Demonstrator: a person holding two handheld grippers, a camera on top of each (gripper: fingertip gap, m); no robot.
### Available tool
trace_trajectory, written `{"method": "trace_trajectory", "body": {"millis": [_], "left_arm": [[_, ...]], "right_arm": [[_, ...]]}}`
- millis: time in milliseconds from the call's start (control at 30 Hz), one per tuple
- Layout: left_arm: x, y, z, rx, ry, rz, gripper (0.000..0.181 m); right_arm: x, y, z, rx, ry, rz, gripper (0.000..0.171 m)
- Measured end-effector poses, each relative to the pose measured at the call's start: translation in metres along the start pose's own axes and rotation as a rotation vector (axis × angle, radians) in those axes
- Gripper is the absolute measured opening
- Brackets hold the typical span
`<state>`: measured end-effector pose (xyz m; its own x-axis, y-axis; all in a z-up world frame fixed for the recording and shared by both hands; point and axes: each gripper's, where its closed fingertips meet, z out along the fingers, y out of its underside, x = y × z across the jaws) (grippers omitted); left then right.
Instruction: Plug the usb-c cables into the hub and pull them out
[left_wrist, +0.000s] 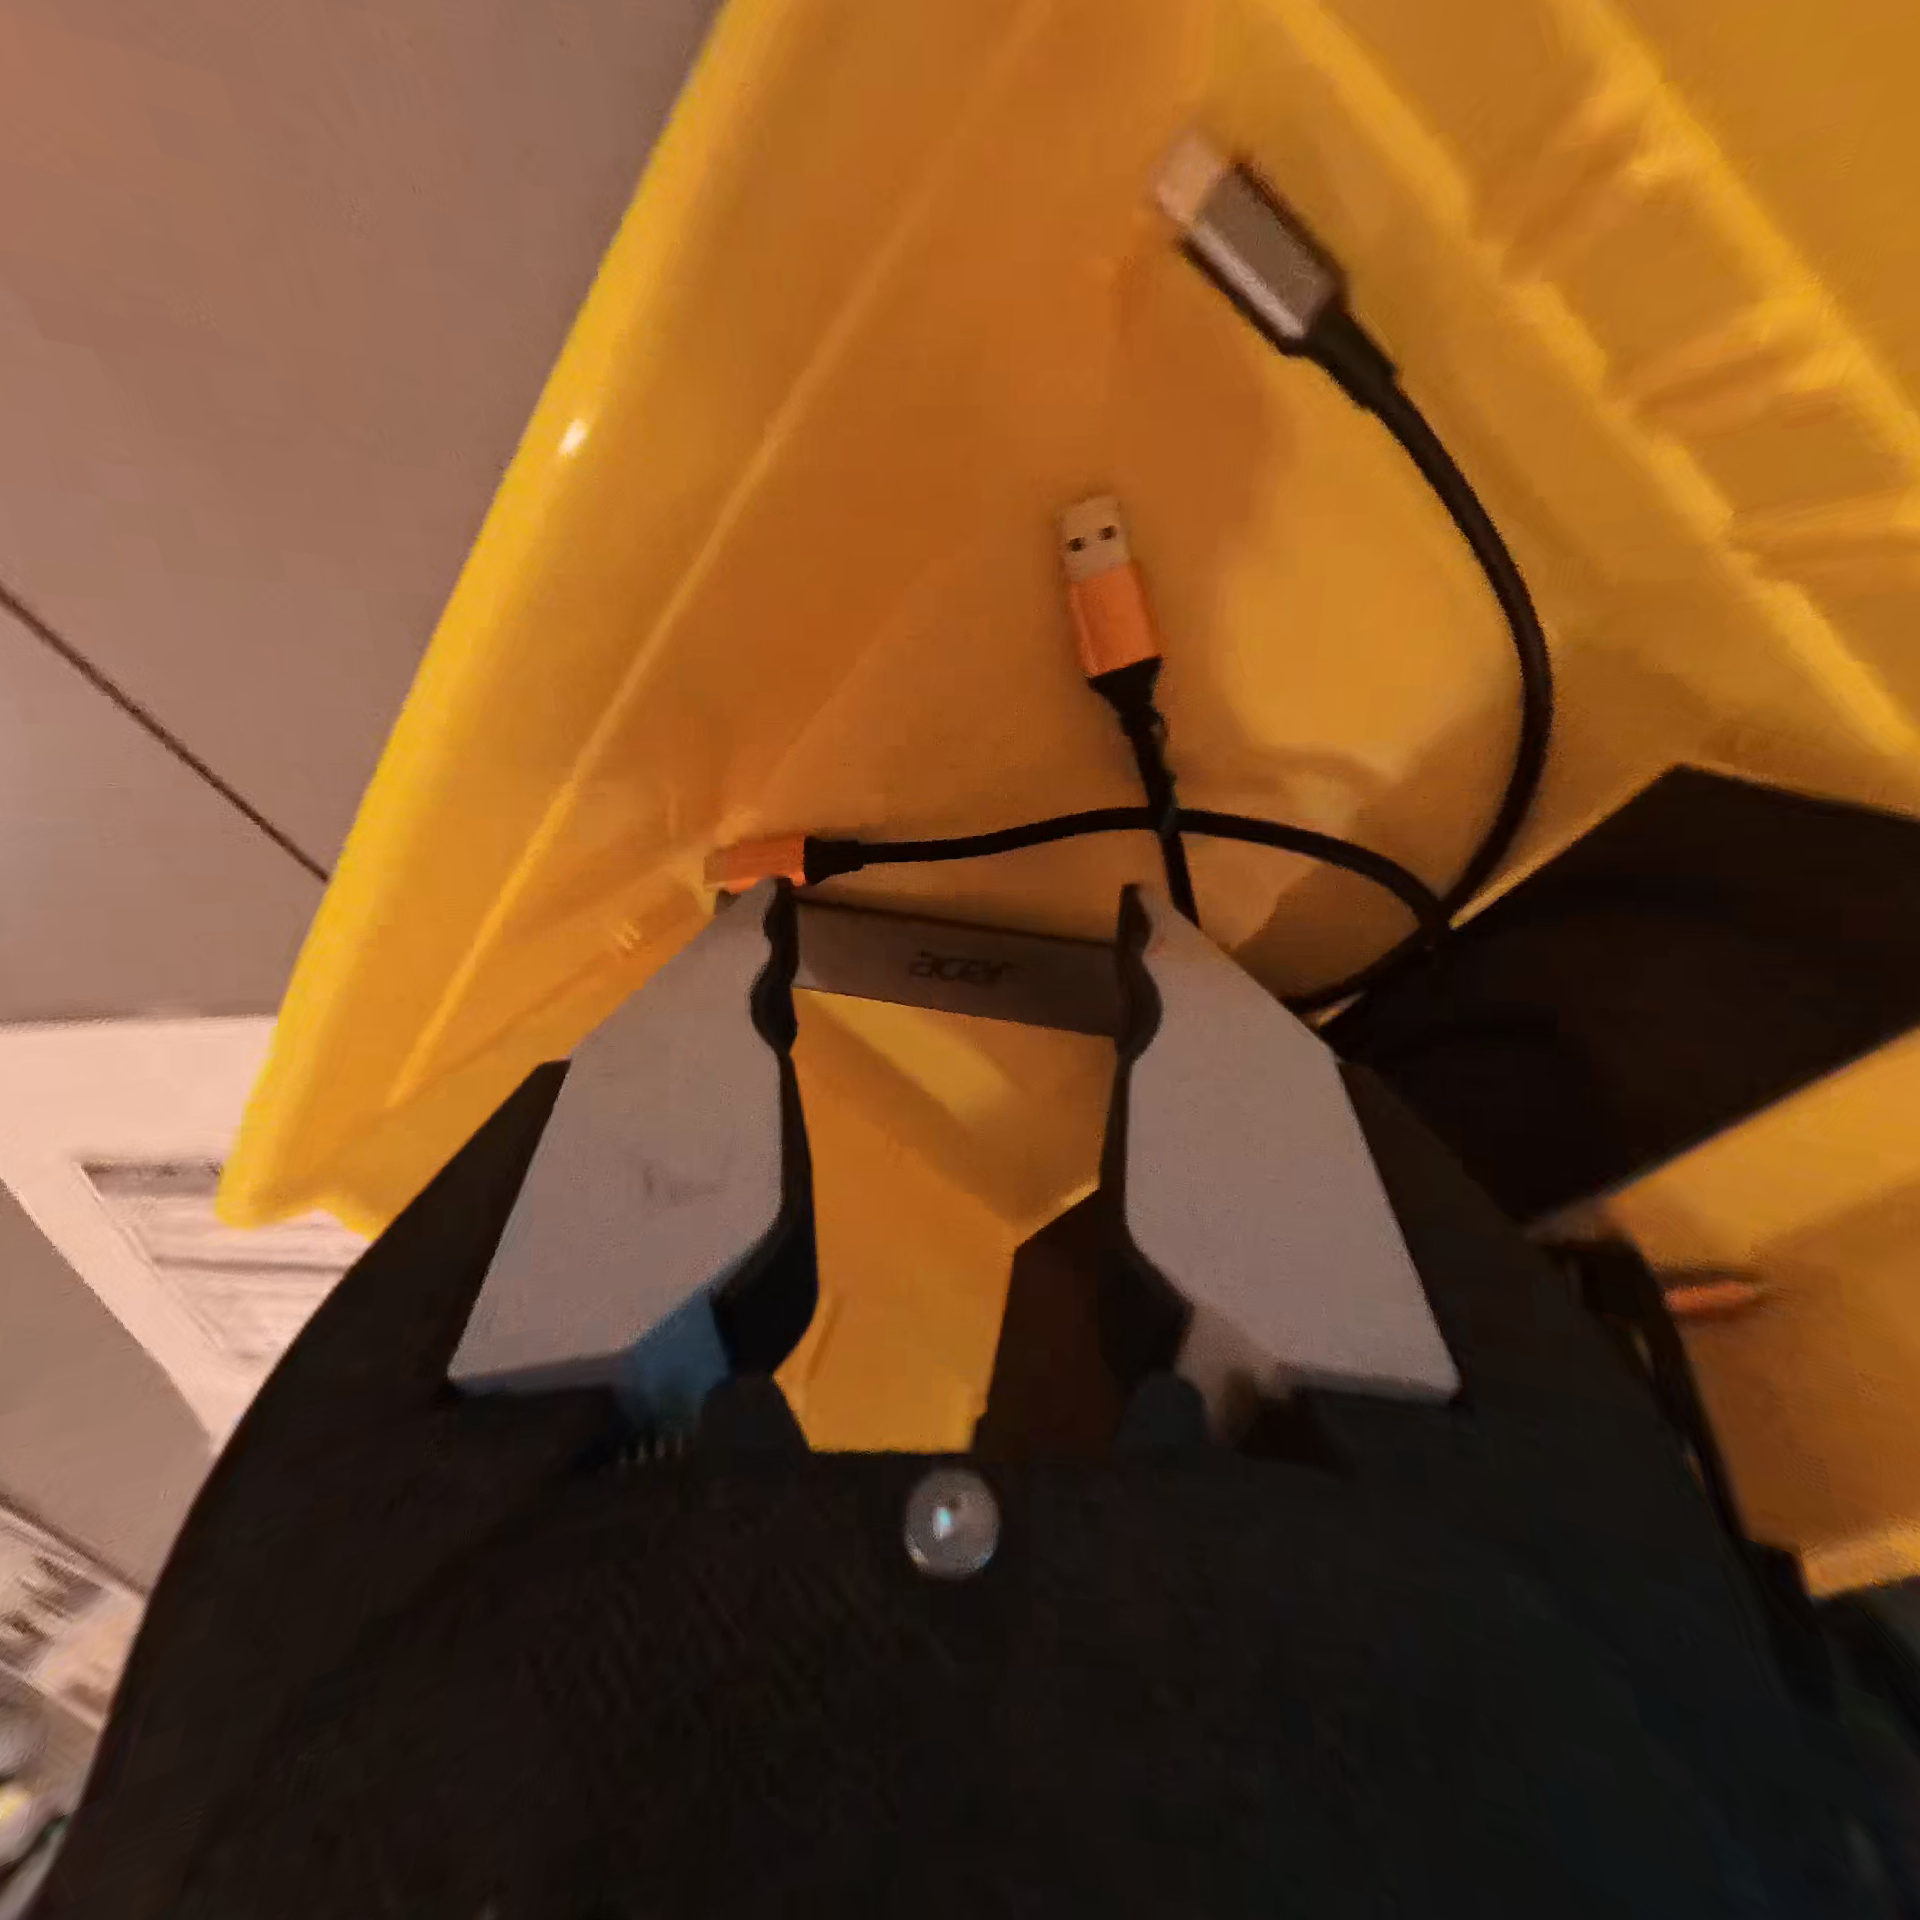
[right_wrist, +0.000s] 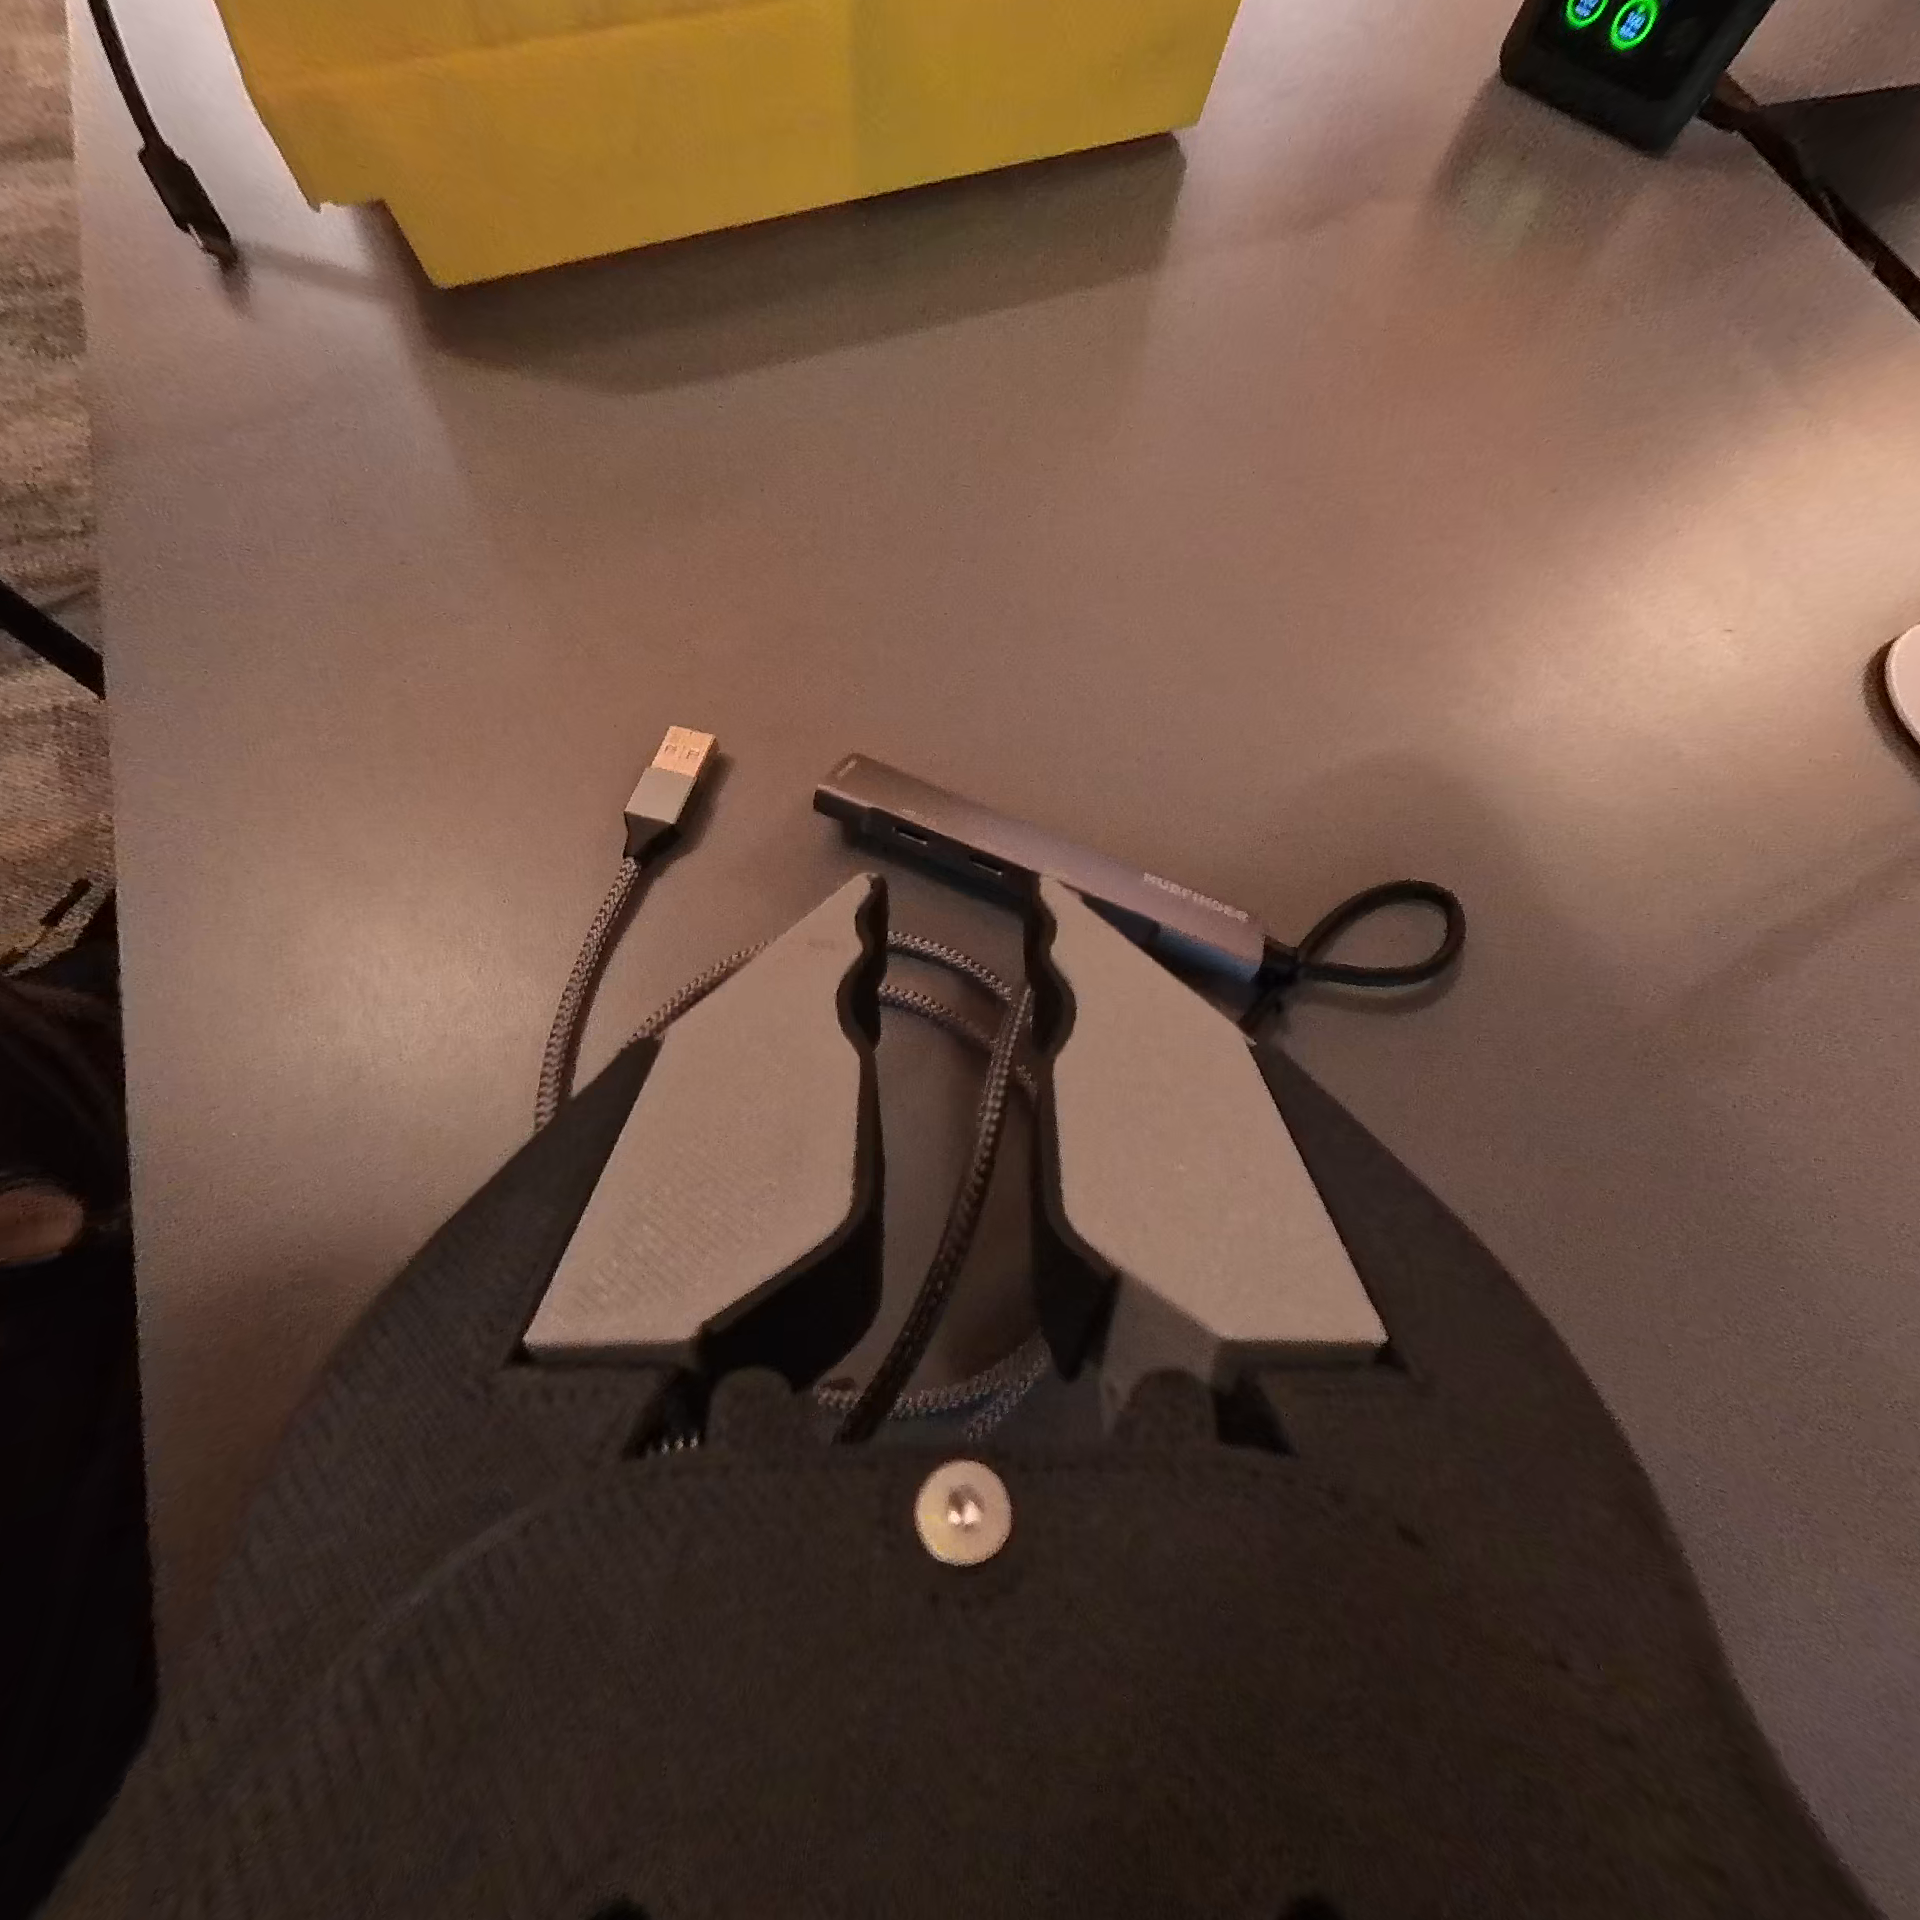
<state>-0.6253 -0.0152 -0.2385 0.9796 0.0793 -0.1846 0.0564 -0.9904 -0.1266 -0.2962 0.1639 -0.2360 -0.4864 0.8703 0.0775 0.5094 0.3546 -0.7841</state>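
My left gripper (left_wrist: 951, 925) is inside a yellow bin (left_wrist: 831, 520), shut on a grey hub (left_wrist: 956, 971) held crosswise between its fingertips. A black cable with orange plugs lies in the bin: one plug (left_wrist: 1107, 592) lies free, the other (left_wrist: 758, 862) sits by the left fingertip. A grey plug (left_wrist: 1247, 234) on a black cable lies at the upper right. My right gripper (right_wrist: 956, 914) is open above the table, with a grey braided cable (right_wrist: 582, 997) running through its gap. That cable's plug (right_wrist: 675, 779) lies free to the left. A second grey hub (right_wrist: 1039, 862) lies just beyond the fingertips.
The yellow bin (right_wrist: 727, 125) stands at the far side of the grey table (right_wrist: 1143, 520). A dark device with green lights (right_wrist: 1631, 52) is at the back right, and a black cable (right_wrist: 177, 177) at the back left. A black object (left_wrist: 1662, 935) lies right of my left gripper. There is about 40 centimetres between the tips of the two grippers. From my left tips it is roughly 5 centimetres to the plug (left_wrist: 1107, 592); from my right, 35 centimetres.
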Motion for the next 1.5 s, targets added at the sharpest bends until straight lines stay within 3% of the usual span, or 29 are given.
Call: {"method": "trace_trajectory", "body": {"millis": [33, 233, 333, 367, 400, 533, 667, 867, 1067, 1300, 1500], "left_arm": [[0.005, -0.002, -0.003, 0.009, 0.027, 0.060, 0.060], [0.021, -0.007, 0.006, 0.007, 0.092, 0.269, 0.061], [0.016, -0.008, 0.020, -0.023, 0.059, 0.316, 0.053], [0.020, -0.008, 0.022, -0.024, 0.090, 0.324, 0.042], [0.023, -0.006, 0.023, -0.030, 0.123, 0.324, 0.015], [0.015, 0.000, 0.023, -0.049, 0.079, 0.350, 0.005], [-0.004, -0.022, -0.016, 0.138, -0.064, 0.286, 0.001], [-0.045, -0.025, -0.078, 0.270, -0.319, 0.091, 0.001], [-0.043, -0.023, -0.131, 0.396, -0.429, -0.009, 0.001], [0.011, 0.002, -0.180, 0.403, -0.418, -0.005, 0.001], [0.066, 0.043, -0.170, 0.239, -0.254, 0.006, 0.001]], "right_arm": [[0.000, 0.002, 0.000, -0.005, -0.001, -0.003, 0.023], [-0.003, -0.004, -0.004, 0.030, -0.036, 0.021, 0.023], [0.000, -0.003, -0.004, 0.028, -0.036, 0.032, 0.023], [0.000, -0.003, -0.004, 0.025, -0.036, 0.034, 0.023], [0.000, -0.002, -0.004, 0.024, -0.035, 0.033, 0.022], [0.001, -0.001, -0.003, 0.021, -0.029, 0.033, 0.022], [0.000, -0.003, -0.005, 0.030, -0.035, 0.035, 0.021], [-0.003, -0.006, -0.006, 0.041, -0.036, 0.019, 0.020], [-0.003, -0.008, -0.007, 0.054, -0.032, 0.014, 0.019], [-0.007, -0.009, -0.009, 0.072, -0.050, 0.028, 0.018], [-0.012, -0.008, -0.006, 0.063, -0.044, 0.002, 0.018]]}}
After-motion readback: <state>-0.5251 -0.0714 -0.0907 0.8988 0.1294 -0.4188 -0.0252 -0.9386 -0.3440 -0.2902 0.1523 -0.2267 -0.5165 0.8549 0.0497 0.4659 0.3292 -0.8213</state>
